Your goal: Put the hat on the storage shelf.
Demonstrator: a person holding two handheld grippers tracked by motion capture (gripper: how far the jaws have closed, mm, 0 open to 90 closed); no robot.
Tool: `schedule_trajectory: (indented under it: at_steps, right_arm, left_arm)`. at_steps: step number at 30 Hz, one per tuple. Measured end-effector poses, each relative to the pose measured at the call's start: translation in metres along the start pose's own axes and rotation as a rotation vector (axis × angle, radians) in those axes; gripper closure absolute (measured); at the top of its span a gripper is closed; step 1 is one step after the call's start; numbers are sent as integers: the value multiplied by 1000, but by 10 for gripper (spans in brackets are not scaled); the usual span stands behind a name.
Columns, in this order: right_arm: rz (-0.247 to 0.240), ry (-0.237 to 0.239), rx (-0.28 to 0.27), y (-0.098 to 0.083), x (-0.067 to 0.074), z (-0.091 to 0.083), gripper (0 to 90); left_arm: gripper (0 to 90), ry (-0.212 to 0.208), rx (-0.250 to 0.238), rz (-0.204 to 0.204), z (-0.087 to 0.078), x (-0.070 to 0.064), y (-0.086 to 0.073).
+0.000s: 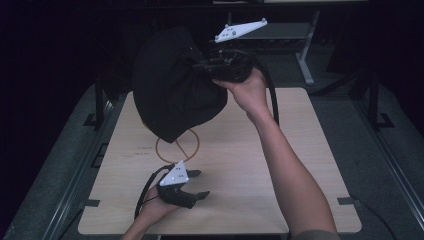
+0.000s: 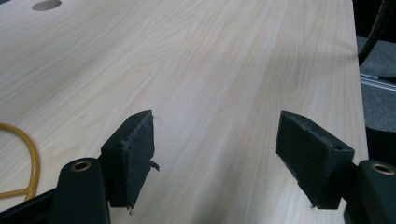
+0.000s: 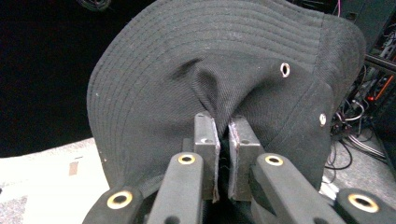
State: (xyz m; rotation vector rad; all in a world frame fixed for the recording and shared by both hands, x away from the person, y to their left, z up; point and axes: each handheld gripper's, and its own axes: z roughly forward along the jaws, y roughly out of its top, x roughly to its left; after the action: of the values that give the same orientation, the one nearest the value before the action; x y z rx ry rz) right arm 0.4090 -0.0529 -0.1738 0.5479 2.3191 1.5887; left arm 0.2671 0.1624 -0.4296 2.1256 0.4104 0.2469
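A black bucket hat (image 1: pixel 172 90) hangs in the air above the far half of the wooden table (image 1: pixel 235 165). My right gripper (image 1: pixel 212 67) is shut on a fold of its cloth and holds it up from the right. In the right gripper view the pinched fold of the hat (image 3: pixel 210 88) rises between the two pads, with the stitched brim spreading behind. My left gripper (image 1: pixel 197 184) rests low near the table's front edge, open, with bare wood between its fingers (image 2: pixel 133 154).
A yellow ring (image 1: pixel 177 147) marked with a cross-line lies on the table under the hat; its edge is the yellow ring (image 2: pixel 28 158) at the left of the left gripper view. Dark floor and metal rails flank the table. A desk frame (image 1: pixel 305 50) stands behind.
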Motion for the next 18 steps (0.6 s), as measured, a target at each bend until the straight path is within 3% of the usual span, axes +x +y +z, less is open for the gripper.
schedule_trajectory:
  at_steps: [18]
  right_arm:
    - [9, 6, 18, 17, -3, 30, 840]
  left_arm:
    - [277, -7, -1, -1, 3, -2, 0]
